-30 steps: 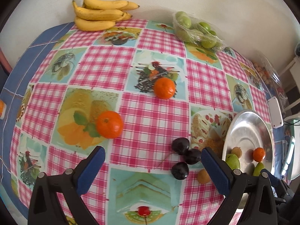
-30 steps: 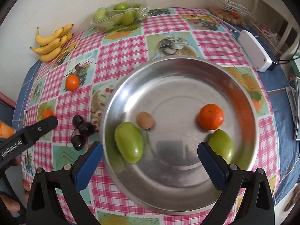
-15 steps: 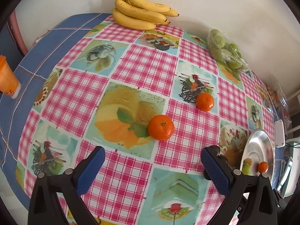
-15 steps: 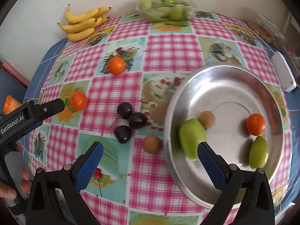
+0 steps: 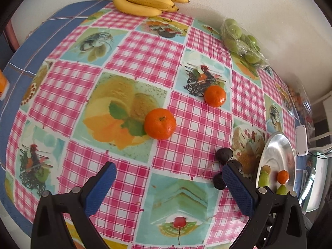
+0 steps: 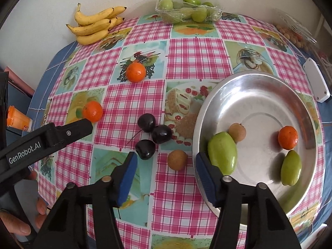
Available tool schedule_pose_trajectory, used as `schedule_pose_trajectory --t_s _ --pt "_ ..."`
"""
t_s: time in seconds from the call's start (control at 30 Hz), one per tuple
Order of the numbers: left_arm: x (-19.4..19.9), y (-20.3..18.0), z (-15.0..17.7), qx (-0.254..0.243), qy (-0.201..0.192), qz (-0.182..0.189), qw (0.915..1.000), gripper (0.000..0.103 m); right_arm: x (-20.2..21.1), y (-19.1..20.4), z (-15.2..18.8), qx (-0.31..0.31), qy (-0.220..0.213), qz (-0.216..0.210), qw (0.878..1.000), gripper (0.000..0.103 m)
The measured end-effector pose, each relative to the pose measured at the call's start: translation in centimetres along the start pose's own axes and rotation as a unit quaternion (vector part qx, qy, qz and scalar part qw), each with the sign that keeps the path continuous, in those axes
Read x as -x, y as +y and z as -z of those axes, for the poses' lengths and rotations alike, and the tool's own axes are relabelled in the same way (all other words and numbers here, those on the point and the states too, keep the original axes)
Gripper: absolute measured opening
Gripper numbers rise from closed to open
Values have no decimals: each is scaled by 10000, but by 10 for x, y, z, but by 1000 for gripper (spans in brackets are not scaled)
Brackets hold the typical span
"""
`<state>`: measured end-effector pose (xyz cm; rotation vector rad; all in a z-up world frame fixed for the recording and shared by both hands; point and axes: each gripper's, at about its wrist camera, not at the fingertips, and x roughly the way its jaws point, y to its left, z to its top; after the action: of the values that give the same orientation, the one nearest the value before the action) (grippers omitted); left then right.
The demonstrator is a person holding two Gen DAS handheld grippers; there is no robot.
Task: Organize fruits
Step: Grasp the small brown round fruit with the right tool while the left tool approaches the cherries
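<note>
Right gripper (image 6: 166, 167) closing — left gripper (image 5: 169, 181) hides cherries (image 5: 224, 154).

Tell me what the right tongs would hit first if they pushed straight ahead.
Probably the small brown fruit on the tablecloth, lying ahead between the closing right tongs, nothing gripped yet. Depth is hard to judge in this fisheye view.

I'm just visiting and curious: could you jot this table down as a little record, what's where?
surface: checked tablecloth
metal bowl: two green fruits, a small brown fruit, one tangerine inside
loose on cloth: two tangerines, three dark cherries, brown fruit
by the wall: bananas, tray of green fruits
left gripper: open, empty
right gripper: jaws closing, nothing between them
</note>
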<state>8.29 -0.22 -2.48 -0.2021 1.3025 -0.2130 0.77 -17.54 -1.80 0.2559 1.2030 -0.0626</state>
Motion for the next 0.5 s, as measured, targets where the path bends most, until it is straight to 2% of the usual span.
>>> schedule_pose_trajectory --t_s 0.03,0.13,0.23,0.5 --pt "-2 -1 1 8 39 18 10000 103 -1 0 0 2 30 -17 10000 42" --pt "-7 -2 2 70 154 117 9998 103 -6 1 0 6 119 -47 9999 39" --pt "-7 -2 2 64 164 94 9998 103 -10 4 -1 63 174 123 9998 34" --pt "-8 -1 1 86 217 148 9996 103 -24 8 0 249 334 515 9978 34"
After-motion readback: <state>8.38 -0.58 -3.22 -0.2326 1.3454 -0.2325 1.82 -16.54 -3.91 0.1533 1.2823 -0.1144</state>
